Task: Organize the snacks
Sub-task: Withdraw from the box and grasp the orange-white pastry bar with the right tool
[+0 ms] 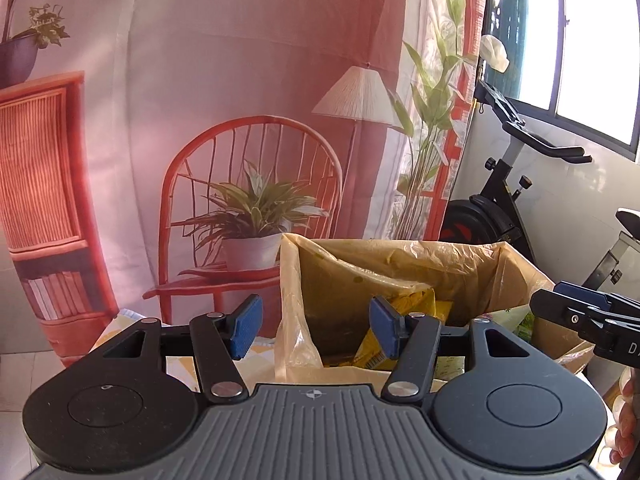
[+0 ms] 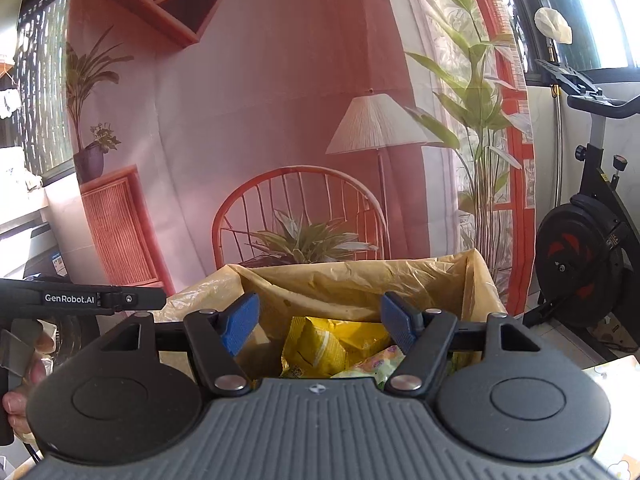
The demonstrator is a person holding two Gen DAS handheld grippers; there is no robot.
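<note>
A cardboard box lined with a yellowish plastic bag (image 1: 400, 256) (image 2: 360, 276) stands in front of both grippers. Yellow snack packets (image 2: 316, 344) (image 1: 408, 308) lie inside it, with a pale green packet (image 2: 376, 364) beside them. My left gripper (image 1: 316, 326) hovers at the box's near left rim, open, with only the bag's edge behind the gap and nothing between its blue pads (image 1: 246, 326). My right gripper (image 2: 320, 326) hangs over the box opening, open and empty above the packets. It also shows at the right edge of the left wrist view (image 1: 580, 312).
A printed backdrop (image 1: 240, 120) of a red chair, lamp and plants hangs behind the box. An exercise bike (image 1: 500, 200) (image 2: 588, 248) stands to the right by the window. A person's fingers (image 2: 24, 376) hold the left gripper's handle.
</note>
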